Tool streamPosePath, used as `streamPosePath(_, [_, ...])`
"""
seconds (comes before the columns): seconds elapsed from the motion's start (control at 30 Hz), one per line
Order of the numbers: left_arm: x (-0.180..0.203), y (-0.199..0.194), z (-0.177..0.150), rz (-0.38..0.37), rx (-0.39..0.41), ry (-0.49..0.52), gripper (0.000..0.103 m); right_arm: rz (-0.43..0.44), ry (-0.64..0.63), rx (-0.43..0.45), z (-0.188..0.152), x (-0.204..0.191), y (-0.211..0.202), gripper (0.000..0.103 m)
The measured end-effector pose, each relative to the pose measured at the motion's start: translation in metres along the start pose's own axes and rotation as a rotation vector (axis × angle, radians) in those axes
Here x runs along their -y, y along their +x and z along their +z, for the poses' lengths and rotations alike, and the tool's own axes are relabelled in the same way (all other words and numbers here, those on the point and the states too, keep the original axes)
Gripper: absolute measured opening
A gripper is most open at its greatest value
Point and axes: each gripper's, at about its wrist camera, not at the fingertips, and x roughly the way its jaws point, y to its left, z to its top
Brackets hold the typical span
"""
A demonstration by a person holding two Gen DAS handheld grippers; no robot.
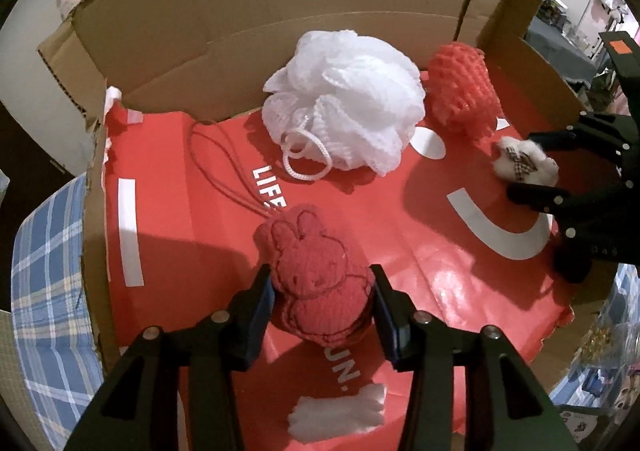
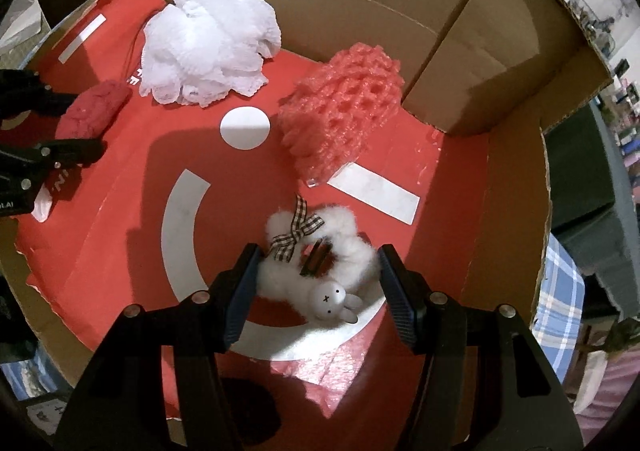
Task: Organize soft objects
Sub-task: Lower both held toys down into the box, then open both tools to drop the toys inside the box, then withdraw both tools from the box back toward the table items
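Two soft things sit between jaws inside a cardboard box [image 1: 280, 7] lined with a red bag [image 1: 420, 251]. On the left, a dark red knitted pouch with a stitched rabbit [image 1: 316, 275] rests on the lining, and the left hand-held gripper [image 1: 322, 283] straddles it, one finger at each flank; the pads stand right at its sides, but whether they press it I cannot tell. On the right, a white fluffy ring [image 2: 316, 255] with a checked bow and a small rabbit head lies on the bag's white curved print. The right hand-held gripper [image 2: 318, 271] brackets it with jaws apart: its left finger is right against the fur, its right finger stands just clear.

Farther back, a white mesh bath pouf [image 1: 344, 99] with a cord loop sits near the box's rear wall, and a coral foam net sleeve [image 1: 464, 91] lies just beside it toward the right corner. A white fluffy scrap [image 1: 336, 415] lies on the lining in front of the pouch. Blue checked cloth [image 1: 48, 271] shows outside the box.
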Motion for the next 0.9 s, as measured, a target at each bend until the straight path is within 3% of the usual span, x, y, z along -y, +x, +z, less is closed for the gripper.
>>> streamPosePath(0.17, [-0.003,0.000,0.000,0.000,0.005,-0.009,0.050,-0.008,0.001,0.004,-0.006,-0.013,-0.001,0.061])
streamPosePath(0.47, [-0.016,-0.024,-0.009,-0.023,0.090,-0.045,0.066,-0.017,-0.009,0.044,-0.016,-0.021,-0.016,0.065])
streamPosePath(0.57, [-0.013,-0.046,-0.015,-0.027,0.147,-0.046,0.075,-0.007,0.011,0.077,-0.020,-0.023,-0.037,0.065])
streamPosePath(0.67, [-0.006,-0.074,-0.023,-0.017,0.225,-0.040,0.081,-0.019,0.018,0.129,-0.027,-0.026,-0.067,0.072])
streamPosePath(0.8, [0.006,-0.117,-0.037,-0.022,0.323,-0.050,0.092,-0.016,0.047,0.226,-0.043,-0.030,-0.116,0.073])
streamPosePath(0.9, [0.017,-0.152,-0.053,-0.012,0.417,-0.059,0.098,-0.016,0.070,0.323,-0.052,-0.036,-0.159,0.080])
